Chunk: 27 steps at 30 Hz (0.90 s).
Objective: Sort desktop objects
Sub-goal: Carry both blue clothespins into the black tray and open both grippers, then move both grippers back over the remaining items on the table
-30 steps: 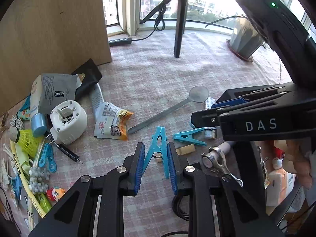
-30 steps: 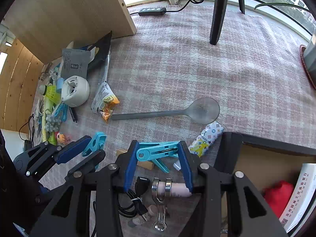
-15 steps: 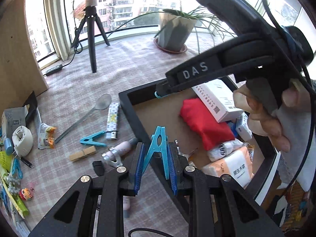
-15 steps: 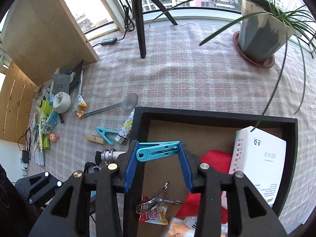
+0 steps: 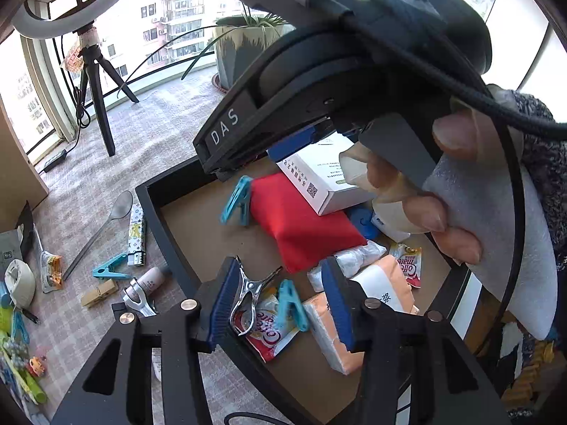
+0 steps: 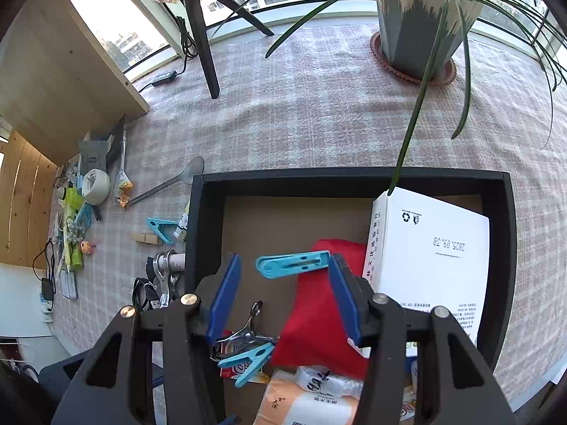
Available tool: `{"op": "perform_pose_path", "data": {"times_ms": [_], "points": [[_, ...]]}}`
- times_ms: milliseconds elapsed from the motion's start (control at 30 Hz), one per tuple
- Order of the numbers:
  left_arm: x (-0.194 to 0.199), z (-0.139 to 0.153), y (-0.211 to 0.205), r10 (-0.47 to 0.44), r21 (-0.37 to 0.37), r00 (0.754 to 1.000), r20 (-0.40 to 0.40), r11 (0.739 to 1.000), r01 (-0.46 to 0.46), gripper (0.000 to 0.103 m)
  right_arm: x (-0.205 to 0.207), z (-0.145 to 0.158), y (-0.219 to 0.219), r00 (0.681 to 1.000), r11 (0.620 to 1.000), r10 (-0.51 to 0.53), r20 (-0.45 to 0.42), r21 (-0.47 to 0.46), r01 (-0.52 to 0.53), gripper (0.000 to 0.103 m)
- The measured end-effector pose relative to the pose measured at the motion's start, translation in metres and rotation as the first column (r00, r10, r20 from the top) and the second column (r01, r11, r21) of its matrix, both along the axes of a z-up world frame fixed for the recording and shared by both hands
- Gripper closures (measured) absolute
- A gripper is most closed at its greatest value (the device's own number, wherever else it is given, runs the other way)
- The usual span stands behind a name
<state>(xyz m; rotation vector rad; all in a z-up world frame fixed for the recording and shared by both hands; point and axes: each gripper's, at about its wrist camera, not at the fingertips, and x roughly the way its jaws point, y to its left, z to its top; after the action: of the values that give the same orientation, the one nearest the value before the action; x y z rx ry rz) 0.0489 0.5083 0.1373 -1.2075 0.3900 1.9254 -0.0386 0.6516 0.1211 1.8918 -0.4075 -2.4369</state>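
Both grippers hover over a black box (image 6: 198, 212) that holds a red pouch (image 6: 319, 322), a white carton (image 6: 432, 255), tissue packs and sachets. My left gripper (image 5: 280, 301) is open; a blue clothespin (image 5: 290, 306) lies in the box below it, beside a metal clip (image 5: 248, 294). My right gripper (image 6: 283, 294) is open; a second blue clothespin (image 6: 292, 265) is between its fingers, free of both pads; in the left wrist view this clothespin (image 5: 235, 202) is over the box floor beside the red pouch.
On the checked cloth left of the box lie a blue clothespin (image 5: 110, 267), a wooden peg (image 5: 99, 292), a grey spoon (image 5: 102, 226), a lighter (image 5: 136, 230), a small bottle (image 5: 147, 279), a white tape holder (image 5: 19, 279) and snack packets. A tripod (image 6: 202, 32) and potted plant (image 6: 421, 21) stand behind.
Both grippers carried their blue clothespins from the cloth over the box and opened. The left one's clothespin now lies in the box; the right one's has left the pads.
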Motion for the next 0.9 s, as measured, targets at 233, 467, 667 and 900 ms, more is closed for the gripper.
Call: {"op": "perform_pose_path", "data": {"times_ms": [233,467,667,900], "points": [[-0.024,-0.006,-0.03,0.078,-0.019,0.997,0.001,0.997,-0.078,0.06,-0.005,0.003,-0.019,0.998,0.998,0.057,-0.02,-0.026,-0.058,0.052],[-0.072,-0.024,-0.088,0.184,-0.075,0.983,-0.013,0.98,-0.185,0.065,-0.017,0.005,-0.058,0.983,0.983,0.178,-0.051,-0.035,-0.18,0.052],[-0.115,-0.056,-0.131,0.235,-0.171,0.972,-0.015,0.957,-0.234,0.066,-0.034,0.002,-0.1,0.948,0.95,0.313,-0.06,-0.002,-0.313,0.055],[-0.127,-0.076,-0.138,0.159,-0.218,0.987,-0.03,0.963,-0.162,0.066,-0.058,-0.022,-0.142,0.903,0.903,0.43,0.002,0.001,-0.43,0.056]]}}
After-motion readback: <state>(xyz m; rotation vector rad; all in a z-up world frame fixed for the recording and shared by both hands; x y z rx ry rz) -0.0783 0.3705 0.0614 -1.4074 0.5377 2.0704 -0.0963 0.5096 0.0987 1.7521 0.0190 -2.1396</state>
